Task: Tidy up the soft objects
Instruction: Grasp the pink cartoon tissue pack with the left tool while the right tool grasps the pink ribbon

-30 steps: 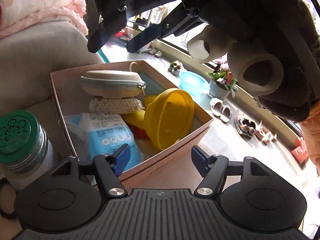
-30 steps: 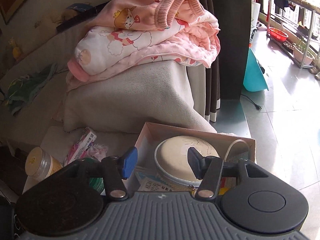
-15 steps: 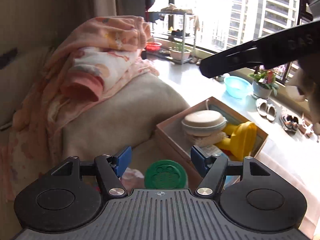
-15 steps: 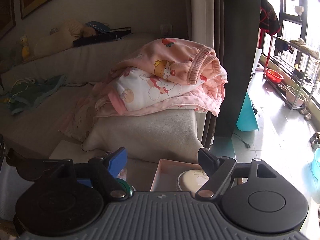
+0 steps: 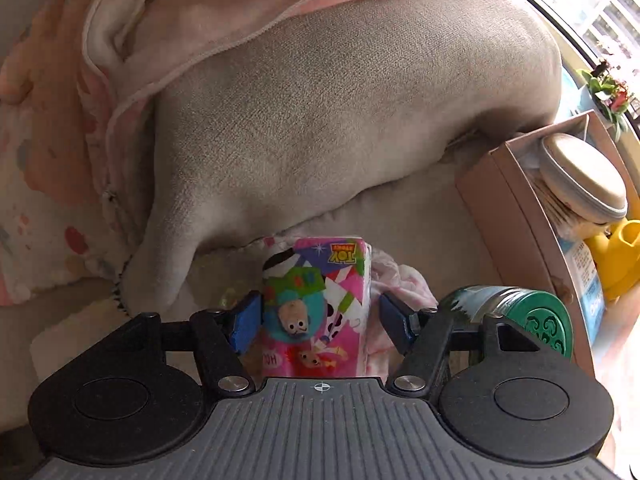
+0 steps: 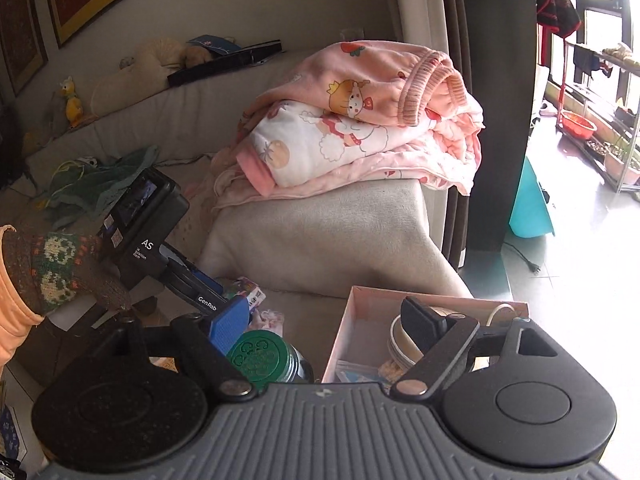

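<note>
Two black handheld grippers, one knitted sleeve

The left gripper (image 5: 320,316) and right gripper (image 6: 326,320) share a ribbed grey housing, black round-lobed linkage arms with silver screws, a small crosshair mark at the front edge, and blue finger pads (image 5: 246,320). From the right wrist view, the left unit's black camera block (image 6: 140,224) reads "AS" and "GenRob"; the forearm wears a brown patterned knit cuff (image 6: 52,268) over an orange sleeve (image 6: 12,328).
</note>
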Available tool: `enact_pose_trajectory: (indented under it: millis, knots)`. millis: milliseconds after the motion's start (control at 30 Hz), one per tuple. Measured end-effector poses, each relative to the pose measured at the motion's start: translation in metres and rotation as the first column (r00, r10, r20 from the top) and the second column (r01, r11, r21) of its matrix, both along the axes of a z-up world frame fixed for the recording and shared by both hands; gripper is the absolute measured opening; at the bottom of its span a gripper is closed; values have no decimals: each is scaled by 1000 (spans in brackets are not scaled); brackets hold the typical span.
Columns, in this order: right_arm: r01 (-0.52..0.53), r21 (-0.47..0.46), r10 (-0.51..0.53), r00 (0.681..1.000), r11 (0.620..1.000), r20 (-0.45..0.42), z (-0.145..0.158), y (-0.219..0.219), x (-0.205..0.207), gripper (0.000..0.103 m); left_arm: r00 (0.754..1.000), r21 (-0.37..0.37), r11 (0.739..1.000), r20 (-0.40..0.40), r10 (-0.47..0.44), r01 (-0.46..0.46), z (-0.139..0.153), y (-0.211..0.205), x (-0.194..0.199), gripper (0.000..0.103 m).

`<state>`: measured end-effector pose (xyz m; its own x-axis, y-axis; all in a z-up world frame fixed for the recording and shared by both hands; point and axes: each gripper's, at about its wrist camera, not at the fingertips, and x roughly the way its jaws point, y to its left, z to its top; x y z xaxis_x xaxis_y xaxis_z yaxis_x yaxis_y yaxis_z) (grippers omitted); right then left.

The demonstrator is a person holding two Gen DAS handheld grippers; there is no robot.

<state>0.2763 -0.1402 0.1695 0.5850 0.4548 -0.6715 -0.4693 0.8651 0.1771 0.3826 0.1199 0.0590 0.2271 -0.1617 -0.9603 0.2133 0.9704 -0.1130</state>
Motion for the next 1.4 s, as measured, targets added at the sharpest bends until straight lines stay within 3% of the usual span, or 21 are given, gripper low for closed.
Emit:
enact_pose_trajectory:
  millis: [167, 267, 433, 500, 600, 733, 800, 867, 933, 1067, 1200, 1300, 1367, 1400]
  knots:
    - [5, -18, -5, 1000, 1000, -2, -5, 5, 4, 84, 999, -48, 999, -28, -26, 25, -6, -1, 1, 64]
    - [0, -16, 0, 1000, 1000, 0, -3, 15, 5, 84, 1000, -56, 998, 2, -20, 21, -2, 5, -3, 57]
    - [-5, -27, 6, 1000, 1000, 14, 7, 33, 0, 84, 987, -232, 972, 143, 76, -41, 42, 42, -31, 50]
    - [-5, -48, 6, 1000, 999, 14, 11, 44, 0, 84, 968, -292, 956, 226, 109, -40, 65, 60, -46, 49]
    - [0, -75, -2, 1000, 997, -20, 9, 66, 7, 84, 934, -308, 949, 318, 166, -64, 91, 85, -68, 49]
    - [-17, -49, 10, 992, 999, -125, -5, 109, 29, 83, 852, -296, 939, 432, 295, -174, 118, 135, -97, 49]
    - [-29, -46, 21, 985, 999, -171, -15, 132, 39, 78, 822, -280, 934, 461, 334, -223, 122, 157, -107, 49]
    - [-44, -48, 31, 969, 998, -244, -32, 159, 52, 62, 810, -257, 928, 462, 362, -269, 119, 178, -117, 49]
    - [-46, -56, 26, 948, 997, -318, -50, 181, 64, 53, 818, -263, 917, 424, 388, -299, 108, 194, -128, 49]
    - [-39, -101, -8, 905, 994, -425, -91, 220, 86, 50, 856, -263, 913, 339, 391, -313, 76, 204, -150, 49]
    - [-85, -164, 5, 900, 983, -436, -116, 246, 99, 50, 896, -283, 918, 267, 355, -279, 38, 201, -183, 49]
    - [-113, -190, 18, 898, 975, -439, -128, 255, 106, 46, 902, -296, 919, 266, 339, -259, 26, 198, -199, 49]
    - [-132, -192, 29, 885, 972, -464, -138, 256, 113, 26, 900, -304, 916, 266, 345, -262, 25, 198, -204, 49]
    - [-140, -192, 35, 883, 971, -468, -141, 256, 113, 21, 899, -307, 914, 264, 349, -265, 25, 198, -205, 49]
